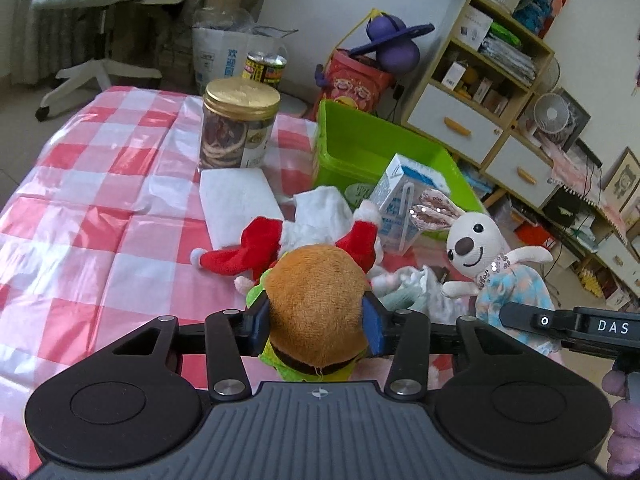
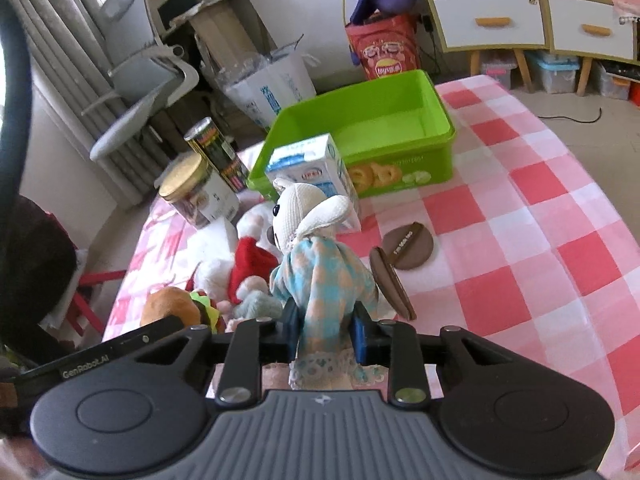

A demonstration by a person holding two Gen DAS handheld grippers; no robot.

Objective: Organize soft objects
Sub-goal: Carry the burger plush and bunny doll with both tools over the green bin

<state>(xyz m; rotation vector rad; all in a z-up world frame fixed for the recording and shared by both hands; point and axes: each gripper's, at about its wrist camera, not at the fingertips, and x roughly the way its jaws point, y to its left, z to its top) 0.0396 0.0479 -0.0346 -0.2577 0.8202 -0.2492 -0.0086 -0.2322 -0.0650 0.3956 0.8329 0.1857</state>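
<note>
My left gripper (image 1: 316,320) is shut on a plush hamburger (image 1: 316,300), its blue pads pressed into both sides of the brown bun. My right gripper (image 2: 325,330) is shut on a white rabbit doll in a blue checked dress (image 2: 324,276), gripping the skirt; the doll also shows in the left wrist view (image 1: 476,244). A red and white Santa plush (image 1: 280,240) lies just beyond the hamburger. A pale green soft cloth toy (image 1: 408,286) lies between the two held toys. The empty green bin (image 2: 400,136) stands behind them on the checked table.
A milk carton (image 2: 316,172) stands in front of the bin. A gold-lidded jar (image 1: 239,128), a black can (image 2: 218,152) and a white pad (image 1: 240,204) sit at the left. Two brown round pads (image 2: 408,246) lie right of the rabbit. Shelves and a chair surround the table (image 2: 540,240).
</note>
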